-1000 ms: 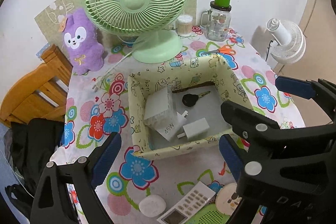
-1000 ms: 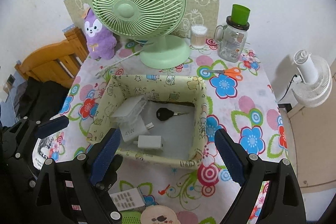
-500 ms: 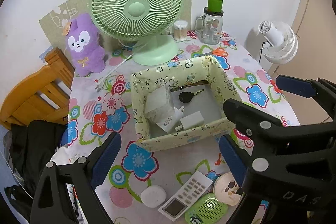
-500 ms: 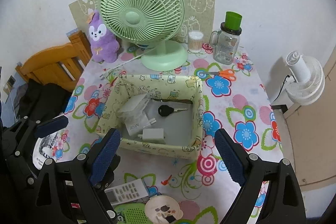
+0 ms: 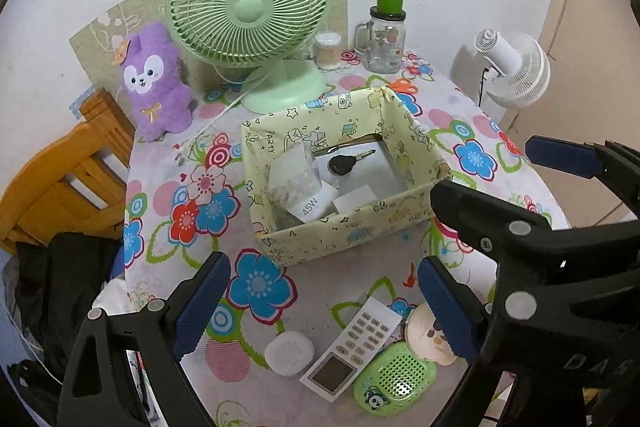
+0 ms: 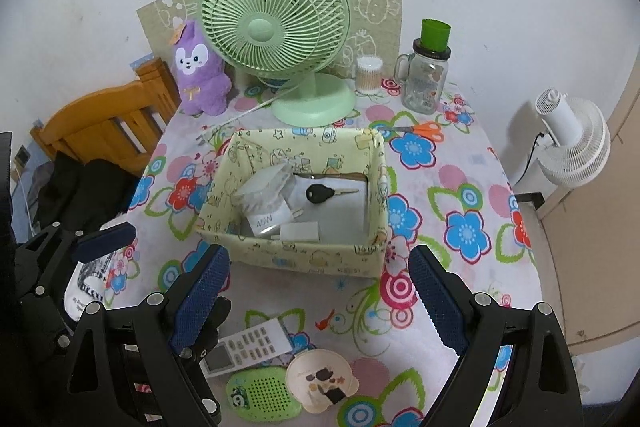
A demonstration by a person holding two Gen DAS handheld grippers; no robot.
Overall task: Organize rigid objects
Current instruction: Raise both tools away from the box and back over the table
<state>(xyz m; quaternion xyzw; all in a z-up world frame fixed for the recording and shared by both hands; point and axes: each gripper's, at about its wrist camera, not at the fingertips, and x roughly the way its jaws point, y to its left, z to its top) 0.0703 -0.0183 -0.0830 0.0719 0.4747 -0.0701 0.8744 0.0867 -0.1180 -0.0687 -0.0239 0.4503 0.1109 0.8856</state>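
Observation:
A pale yellow fabric box (image 5: 352,235) (image 6: 304,259) stands mid-table. Inside lie a black car key (image 5: 343,163) (image 6: 320,193), a white charger marked 45W (image 5: 310,205) (image 6: 268,221), a white adapter (image 5: 354,203) and a clear plastic case (image 5: 292,175). In front of the box lie a white remote (image 5: 356,343) (image 6: 250,345), a round white case (image 5: 289,353), a green perforated disc (image 5: 394,383) (image 6: 264,397) and a cream round piece (image 6: 322,379). My left gripper (image 5: 320,307) and right gripper (image 6: 318,301) are both open and empty, hovering above these items.
A green desk fan (image 5: 252,7), a purple plush (image 5: 154,83), a glass jar mug with green cap (image 5: 384,39), a cotton swab tub (image 5: 328,51) and orange scissors (image 6: 424,129) stand at the back. A wooden chair (image 5: 52,183) is left, a white fan (image 6: 568,143) right.
Both grippers have pulled back and up from the box, so the remote, white case, green disc and cream piece near the front edge have come into view. Both stay open.

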